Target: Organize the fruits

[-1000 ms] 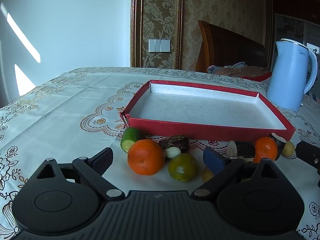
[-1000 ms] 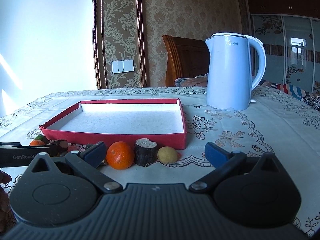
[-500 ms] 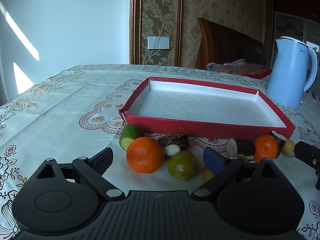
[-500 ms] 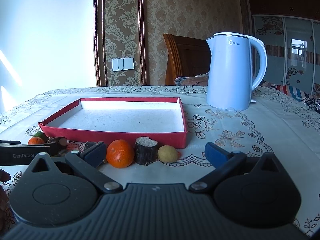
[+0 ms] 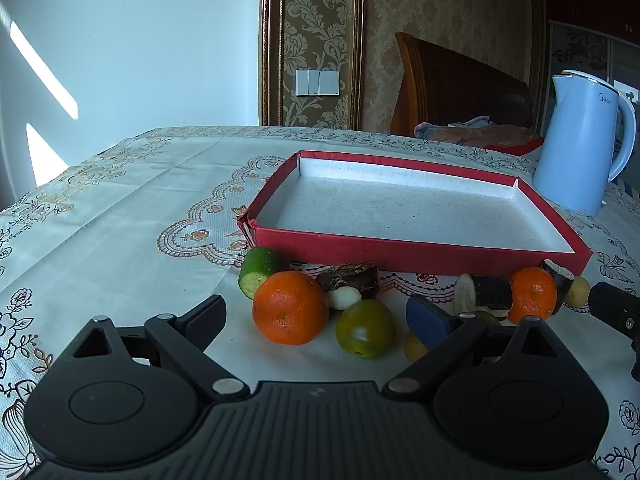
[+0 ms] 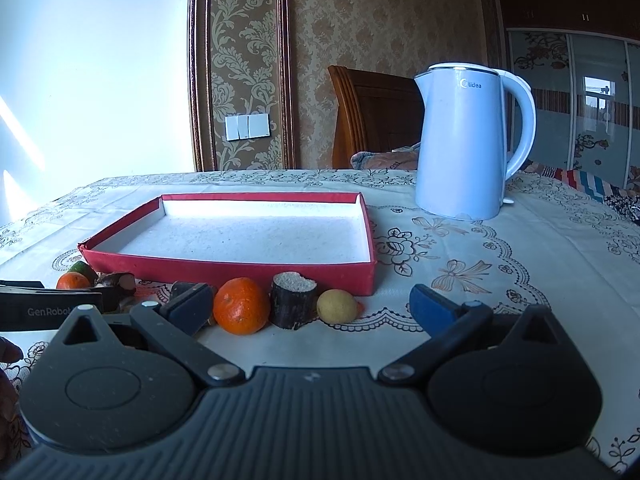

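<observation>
Left gripper (image 5: pixel 316 318) fingers spread wide, pinching nothing, low over the worktop (image 5: pixel 120 232) with a large orange (image 5: pixel 290 307) and a green tomato (image 5: pixel 365 334) lying between the tips. Just behind those, a cut cucumber piece (image 5: pixel 260 271), a dark sugarcane chunk (image 5: pixel 354 278) and a small pale piece (image 5: pixel 343 297). Right gripper (image 6: pixel 310 307) fingers likewise spread and empty, framing a smaller orange (image 6: pixel 241 306), an upright sugarcane stub (image 6: pixel 293 299) and a small yellow fruit (image 6: pixel 337 306). All of the fruit in a row on the cloth along the near wall of the red tray (image 5: pixel 420 254), none inside it. Compared with a second ago, little changed: fruit and tray in the same places, both grippers a touch nearer and slightly higher, fingers as wide as before. Beyond the tray's right corner, a pale blue kettle (image 6: pixel 466 142) marked "Midea". "GenRobot" readable, cut off at the edge, on the left gripper's side in the right wrist view. Farther back, a wooden chair (image 6: pixel 374 118) and a wall switch (image 6: pixel 247 127) on patterned wallpaper.
</observation>
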Motion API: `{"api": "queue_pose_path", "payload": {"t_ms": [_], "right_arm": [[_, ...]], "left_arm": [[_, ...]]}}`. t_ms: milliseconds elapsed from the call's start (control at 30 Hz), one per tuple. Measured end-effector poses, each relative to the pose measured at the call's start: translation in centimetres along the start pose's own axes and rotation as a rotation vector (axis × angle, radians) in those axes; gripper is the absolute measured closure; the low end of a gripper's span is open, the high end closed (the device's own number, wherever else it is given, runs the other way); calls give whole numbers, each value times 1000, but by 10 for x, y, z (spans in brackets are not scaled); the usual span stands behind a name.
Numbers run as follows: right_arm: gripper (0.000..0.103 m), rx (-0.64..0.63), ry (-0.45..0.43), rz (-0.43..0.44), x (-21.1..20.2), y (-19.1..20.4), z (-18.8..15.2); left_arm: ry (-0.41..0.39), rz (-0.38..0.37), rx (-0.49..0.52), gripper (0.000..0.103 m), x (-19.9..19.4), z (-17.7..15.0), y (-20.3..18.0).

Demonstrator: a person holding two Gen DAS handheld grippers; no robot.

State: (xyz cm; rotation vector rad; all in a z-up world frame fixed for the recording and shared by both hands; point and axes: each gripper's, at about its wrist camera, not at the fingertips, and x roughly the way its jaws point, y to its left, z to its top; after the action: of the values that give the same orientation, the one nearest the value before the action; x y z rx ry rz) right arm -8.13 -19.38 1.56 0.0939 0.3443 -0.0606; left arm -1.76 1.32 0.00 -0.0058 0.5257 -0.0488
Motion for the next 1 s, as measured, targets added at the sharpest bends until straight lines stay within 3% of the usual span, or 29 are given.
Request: {"api": "queue_pose_path", "payload": {"t_ms": [367,533,1000], "right_arm": [[0,-2,15,-21,2,0,0],[0,37,11,2,0,-7,2],[2,-37,69,70,3,-14,2]], "left_arm": [[-13,1,-1,6,-3,0,0],[-19,-5,-3,6,-4,0,0],[-34,-19,6,6,-9,-1,-2]]}}
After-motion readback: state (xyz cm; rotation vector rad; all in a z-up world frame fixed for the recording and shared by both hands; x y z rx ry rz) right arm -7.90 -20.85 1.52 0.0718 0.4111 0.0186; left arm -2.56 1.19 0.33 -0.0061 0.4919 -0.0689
